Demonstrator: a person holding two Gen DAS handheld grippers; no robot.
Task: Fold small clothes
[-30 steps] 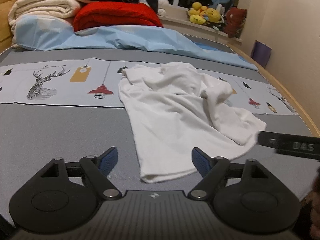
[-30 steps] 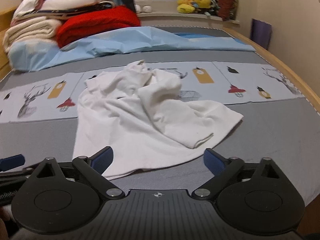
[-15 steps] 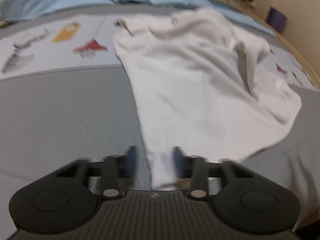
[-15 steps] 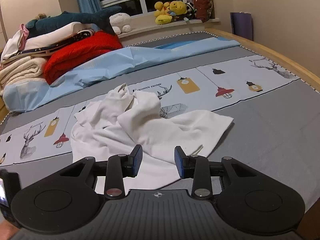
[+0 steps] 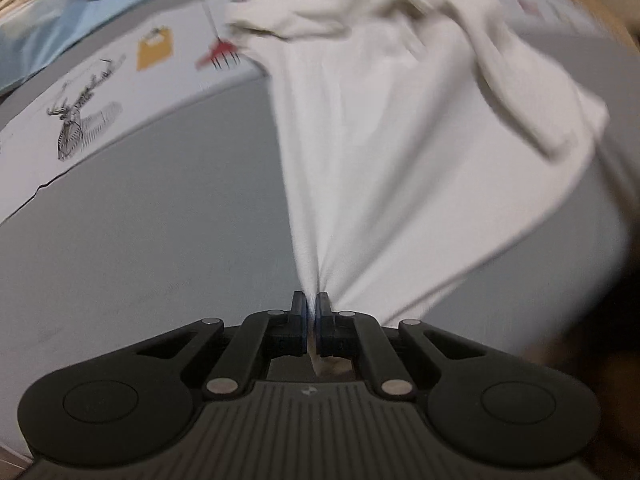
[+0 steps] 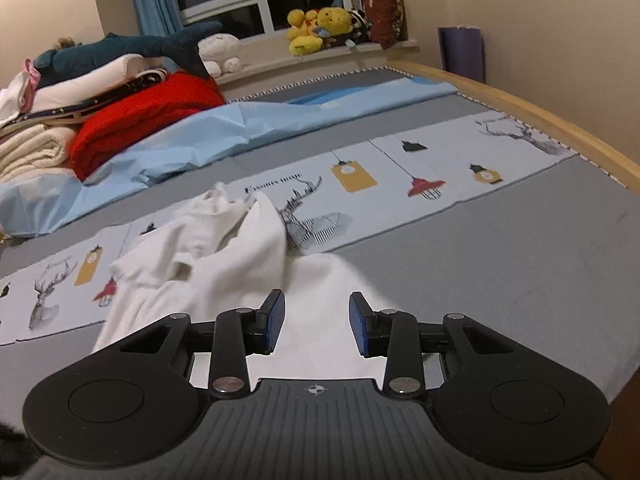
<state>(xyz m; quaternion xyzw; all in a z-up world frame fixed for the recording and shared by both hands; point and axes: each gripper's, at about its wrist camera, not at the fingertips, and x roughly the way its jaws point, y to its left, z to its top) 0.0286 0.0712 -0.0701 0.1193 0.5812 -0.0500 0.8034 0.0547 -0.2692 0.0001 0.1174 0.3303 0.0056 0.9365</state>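
While the left gripper [image 5: 311,307] has just closed, fingers pinching the white T-shirt's [image 5: 400,152] near hem on the bed [image 5: 152,232], the right gripper [image 6: 316,320] hangs half-open over the cloth, and should next grip its own corner to spread it.

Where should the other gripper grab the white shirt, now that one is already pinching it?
Best guess: the right gripper, whose jaws stand apart, should take the white shirt at its near flat edge, coming in low from the front. There the cloth lies thin and smooth on the bed, unlike the bunched heap farther back. The left gripper is shut on another edge, pulling it taut.
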